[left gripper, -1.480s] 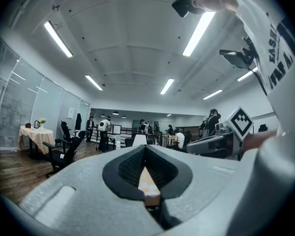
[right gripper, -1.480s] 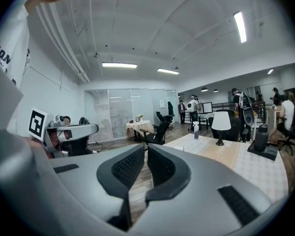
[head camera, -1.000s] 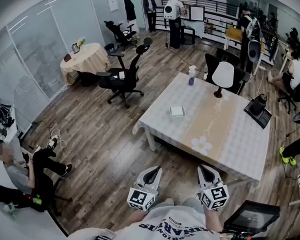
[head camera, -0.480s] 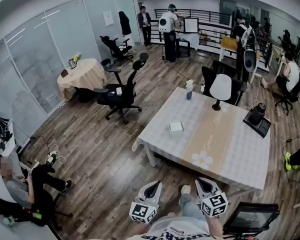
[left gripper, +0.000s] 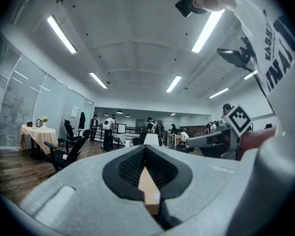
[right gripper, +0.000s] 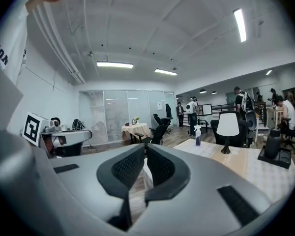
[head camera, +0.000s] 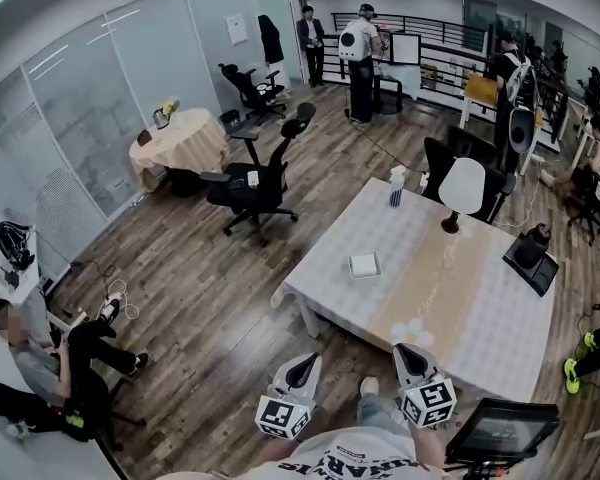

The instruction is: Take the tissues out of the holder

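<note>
The tissue holder [head camera: 364,264], the only one I can spot, sits near the middle of the table [head camera: 500,338] in the head view. It is well ahead of the left gripper [head camera: 301,363] and right gripper [head camera: 409,354], both held close to the person's body. So the task looks not yet begun: the reach and the pulling are all left. One spray bottle [head camera: 396,186] and one lamp [head camera: 462,190] stand at the far edge.

In the left gripper view the jaws meet at the tips, with nothing between them.

In the right gripper view the jaws are likewise together and empty; the holder does not show there.
</note>
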The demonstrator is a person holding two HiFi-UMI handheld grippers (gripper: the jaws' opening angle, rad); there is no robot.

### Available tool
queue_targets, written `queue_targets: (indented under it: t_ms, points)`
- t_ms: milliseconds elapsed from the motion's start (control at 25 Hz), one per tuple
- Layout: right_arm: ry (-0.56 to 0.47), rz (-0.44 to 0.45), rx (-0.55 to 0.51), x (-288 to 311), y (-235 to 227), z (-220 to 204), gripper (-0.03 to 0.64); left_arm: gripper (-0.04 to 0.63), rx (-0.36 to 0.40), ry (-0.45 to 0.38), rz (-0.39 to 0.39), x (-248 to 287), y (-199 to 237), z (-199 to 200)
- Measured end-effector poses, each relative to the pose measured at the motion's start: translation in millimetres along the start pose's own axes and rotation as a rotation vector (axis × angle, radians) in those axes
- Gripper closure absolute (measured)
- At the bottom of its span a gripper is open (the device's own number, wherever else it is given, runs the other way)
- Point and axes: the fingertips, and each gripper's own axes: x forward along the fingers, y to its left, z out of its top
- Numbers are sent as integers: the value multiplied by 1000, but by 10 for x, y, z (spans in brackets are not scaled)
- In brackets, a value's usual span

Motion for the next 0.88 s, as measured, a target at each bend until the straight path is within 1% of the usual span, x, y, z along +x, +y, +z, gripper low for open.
queue_targets:
  t_ms: [200,400,680,880]
  points:
    - [-12,-3,11,357,-400,87,607,592,9,1,13,457,160,37]
    - [-14,12,13,732,-817,176,607,592,18,0,21,1021,284,73]
    - [-3,33,23,1141,-1360,261,607,592,-15,18,33,1675,393,41]
    - [19,61,39,1390,-1637,207,607,592,-38,42,73,1983,498,-5]
